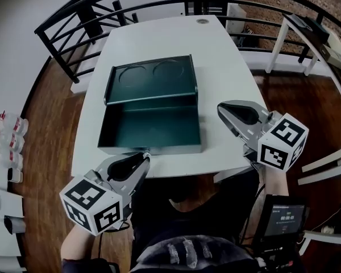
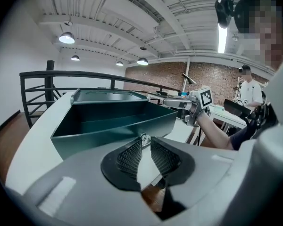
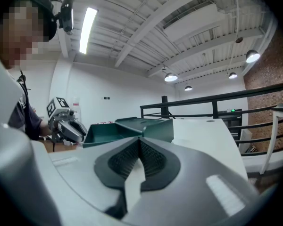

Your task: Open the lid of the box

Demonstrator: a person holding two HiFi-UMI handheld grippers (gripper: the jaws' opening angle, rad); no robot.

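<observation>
- The dark green box sits in the middle of the white desk, its lid already swung up and back behind the rear wall, with the two round recesses of its inner face in plain sight.
- The interior of the box stands exposed and looks bare; nothing can be seen lying in it.
- A small metal latch hangs free at the centre of the front wall, on the desk edge nearest the person.
- The left gripper hovers at that front wall, its fingers only a narrow gap apart and clasping nothing; the latch shows just beyond their tips.
- The right gripper hangs over the desk to the right of the box, clear of it, with its fingers pressed together at the tips and nothing between them.
- Judged from how things lie, the opening itself is done: the lid is off the box mouth and needs no further lift.
- What appears to remain is little more than drawing both grippers clear of the box, unless the lid is meant to go further back, which cannot be told from here.
- A black railing curves round the far side of the desk, and a brick wall and other benches lie beyond in the left gripper view.
</observation>
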